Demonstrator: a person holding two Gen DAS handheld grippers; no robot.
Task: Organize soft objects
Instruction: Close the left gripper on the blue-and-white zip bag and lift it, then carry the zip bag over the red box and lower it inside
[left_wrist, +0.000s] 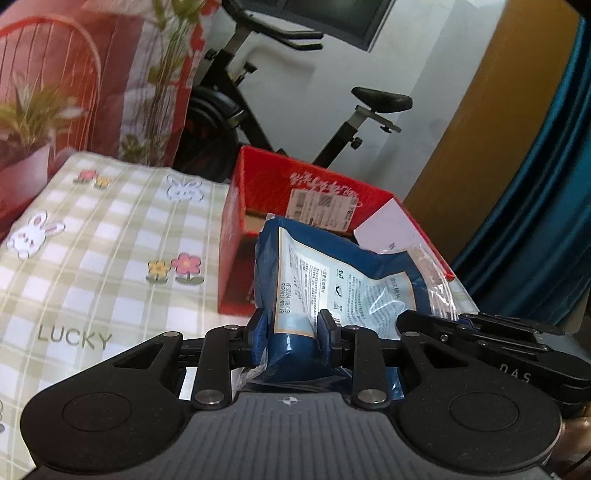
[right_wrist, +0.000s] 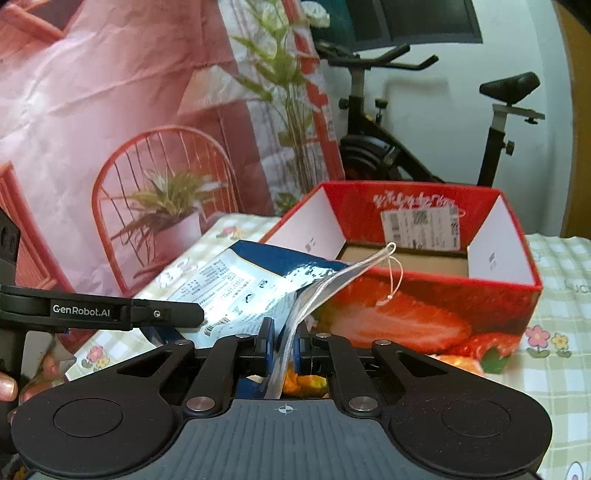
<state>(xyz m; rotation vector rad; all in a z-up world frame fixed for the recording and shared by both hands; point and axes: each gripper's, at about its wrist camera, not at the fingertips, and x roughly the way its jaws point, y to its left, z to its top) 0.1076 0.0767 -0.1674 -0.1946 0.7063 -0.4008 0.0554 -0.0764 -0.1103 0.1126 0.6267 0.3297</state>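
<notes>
I've got the blue pouch (left_wrist: 332, 273) pinched in both grippers, left gripper (left_wrist: 291, 332) on its body, right gripper (right_wrist: 282, 345) on its clear edge, and the red box (right_wrist: 424, 266) sits open just ahead.

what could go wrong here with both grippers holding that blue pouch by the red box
1. The right gripper pinches only the blue pouch's thin clear edge; it may slip out or tear.
2. The left gripper squeezes a bunched corner, so pulling apart could rip the packet.
3. The pouch hangs near the red box's wall and could catch its rim.
</notes>
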